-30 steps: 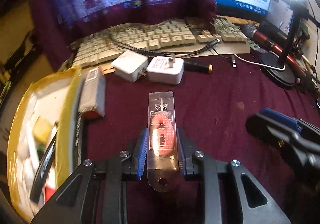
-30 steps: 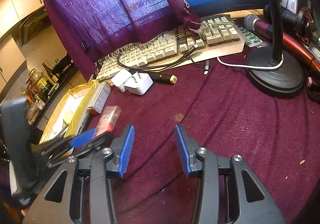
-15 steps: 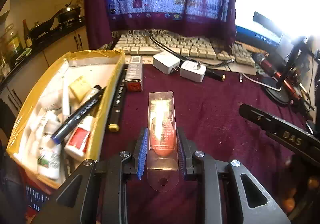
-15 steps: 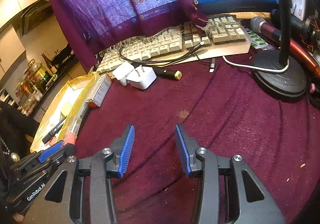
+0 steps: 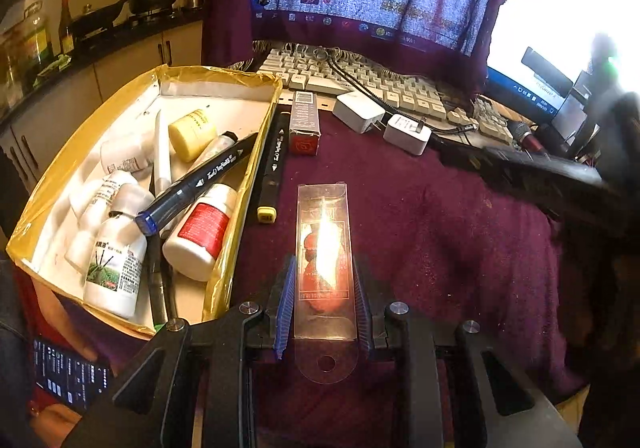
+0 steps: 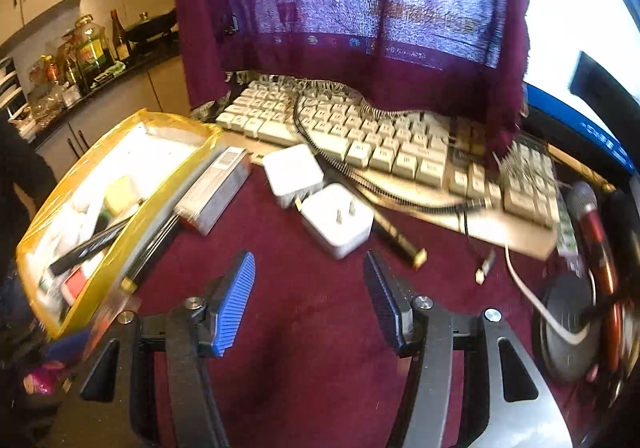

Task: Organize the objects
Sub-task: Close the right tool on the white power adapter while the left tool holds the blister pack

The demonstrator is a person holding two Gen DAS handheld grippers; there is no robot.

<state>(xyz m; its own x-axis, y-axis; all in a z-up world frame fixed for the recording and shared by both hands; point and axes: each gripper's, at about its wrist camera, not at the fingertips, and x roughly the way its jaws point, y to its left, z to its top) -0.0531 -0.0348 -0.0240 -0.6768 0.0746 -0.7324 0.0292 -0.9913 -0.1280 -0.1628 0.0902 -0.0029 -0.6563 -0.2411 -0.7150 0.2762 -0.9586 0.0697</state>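
My left gripper (image 5: 323,268) is shut on a clear plastic packet (image 5: 323,248) with a red item inside, held above the maroon cloth just right of the yellow box (image 5: 224,272). The box holds white bottles, a dark marker (image 5: 200,180) and a yellow jar. A black marker (image 5: 272,168) and a small silver carton (image 5: 305,122) lie beside the box. In the right wrist view my right gripper (image 6: 310,272) hangs over bare cloth with its jaws opening and nothing between them. Two white plug adapters (image 6: 336,224) lie just ahead of it.
A beige keyboard (image 6: 384,144) with a black cable runs across the back, under a purple cloth draped over a monitor. A red microphone (image 6: 592,224) and a black round stand base (image 6: 568,332) sit at the right. A phone (image 5: 68,376) shows at lower left.
Both grippers swung leftward, bringing the yellow box fully into view. The right gripper's jaws spread wider. The left gripper kept its hold on the packet.
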